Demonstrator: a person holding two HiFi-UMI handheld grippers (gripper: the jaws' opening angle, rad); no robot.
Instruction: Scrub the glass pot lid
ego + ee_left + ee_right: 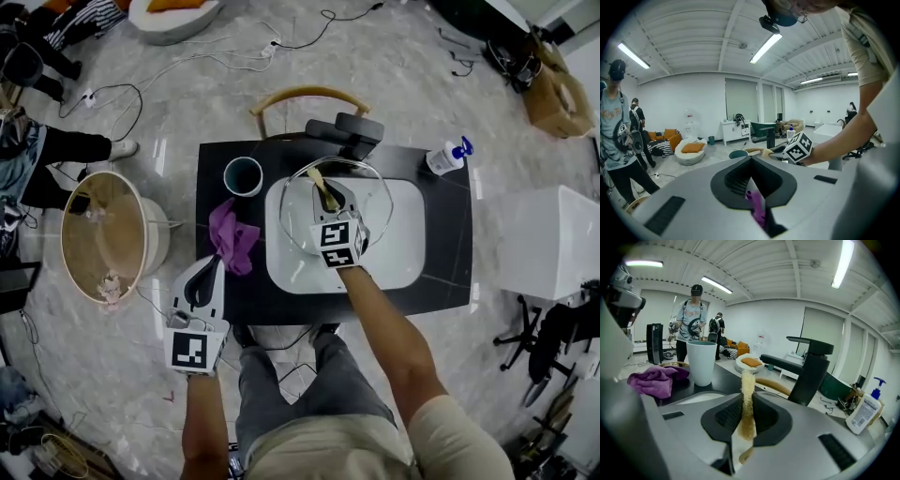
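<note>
From the head view, the glass pot lid (377, 204) lies in the white sink (409, 274), which is set into the black table (444, 274). Its rim runs round the front of the right gripper (329, 198). That gripper reaches down over the lid, its jaws clamped on a tan scrubber (319, 178) that points toward the black faucet (345, 132) at the far edge. The left gripper (213, 271) sits at the table's near left edge, off the sink, with a purple cloth (233, 236) bunched just ahead of its tip. A cup (244, 175) stands beyond the cloth beside the sink's corner, and a spray bottle (447, 156) stands at the far right corner of the table. A round basket (105, 236) stands on the floor to the left.

In the left gripper view, the left gripper (751, 180) has its jaws pressed together on a fold of the purple cloth (758, 211), which shows in the narrow slot between them. Past the jaws I can see the marker cube (800, 146) of the right gripper, with the person's forearm behind it. Another person (615, 133) stands at the left side of the room. The lid cannot be picked out from here.

In the right gripper view, the right gripper (746, 414) pinches the tan scrubber (748, 383) tightly, and its bristly end sticks up above the jaws. The cup (702, 363) stands ahead to the left with the purple cloth (652, 379) beside it. The faucet (811, 372) rises on the right and the spray bottle (864, 411) is farther right.
</note>
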